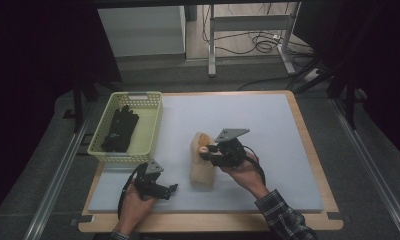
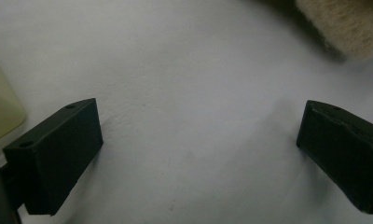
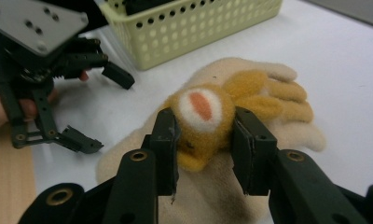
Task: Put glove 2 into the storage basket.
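White padding (image 1: 268,125) covers the wooden table. On it lies a cream fleece mitten (image 3: 250,140) with an orange plush animal head (image 3: 203,121) sewn on top. Right gripper (image 3: 204,140): jaws pinch the plush head from both sides, with the mitten's body beneath and ahead of them. Left gripper (image 2: 198,144): jaws spread wide over bare padding, gripping nothing; the mitten's edge (image 2: 348,23) lies ahead and to one side, apart from them. Beyond the left gripper stands a yellow basket (image 1: 150,125) holding black gloves (image 1: 120,127).

Dim room; grey floor (image 1: 188,75); metal desk legs (image 1: 211,45); cables (image 1: 260,42).
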`<control>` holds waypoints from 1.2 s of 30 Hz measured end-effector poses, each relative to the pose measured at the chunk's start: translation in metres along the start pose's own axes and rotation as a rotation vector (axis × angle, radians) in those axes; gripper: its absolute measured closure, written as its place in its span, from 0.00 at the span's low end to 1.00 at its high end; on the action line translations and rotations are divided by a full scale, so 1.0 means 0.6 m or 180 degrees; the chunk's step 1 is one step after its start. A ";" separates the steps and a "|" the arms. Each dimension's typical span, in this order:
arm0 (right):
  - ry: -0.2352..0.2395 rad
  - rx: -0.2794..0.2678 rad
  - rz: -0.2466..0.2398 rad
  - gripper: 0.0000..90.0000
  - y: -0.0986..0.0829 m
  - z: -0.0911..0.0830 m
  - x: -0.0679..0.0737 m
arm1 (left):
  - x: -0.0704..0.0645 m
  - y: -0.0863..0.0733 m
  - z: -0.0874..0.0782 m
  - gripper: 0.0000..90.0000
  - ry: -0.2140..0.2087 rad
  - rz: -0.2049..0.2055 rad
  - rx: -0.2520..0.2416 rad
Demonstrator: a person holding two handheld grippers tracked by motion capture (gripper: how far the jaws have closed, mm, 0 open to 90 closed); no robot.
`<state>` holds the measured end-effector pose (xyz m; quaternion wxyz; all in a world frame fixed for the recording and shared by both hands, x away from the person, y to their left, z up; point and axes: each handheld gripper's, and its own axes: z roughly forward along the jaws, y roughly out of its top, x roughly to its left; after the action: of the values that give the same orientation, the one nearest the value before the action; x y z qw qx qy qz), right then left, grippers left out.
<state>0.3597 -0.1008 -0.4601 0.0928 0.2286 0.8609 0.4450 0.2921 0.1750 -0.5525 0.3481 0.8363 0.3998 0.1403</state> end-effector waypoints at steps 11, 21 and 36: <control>-0.0103 0.0353 -0.0004 0.62 -0.046 0.067 -0.001 | 0.000 0.000 0.000 0.00 0.0000 -0.0001 0.0001; -0.0213 0.0181 0.0094 0.50 -0.043 0.014 -0.016 | 0.000 0.000 0.000 0.00 0.0001 -0.0007 -0.0005; -0.0110 0.0450 0.0178 0.87 -0.140 -0.003 -0.001 | 0.000 0.000 0.000 0.00 -0.0003 -0.0006 0.0000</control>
<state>0.3332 -0.1445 -0.5269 0.0788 0.2662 0.8817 0.3814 0.2921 0.1749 -0.5526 0.3484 0.8360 0.4004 0.1396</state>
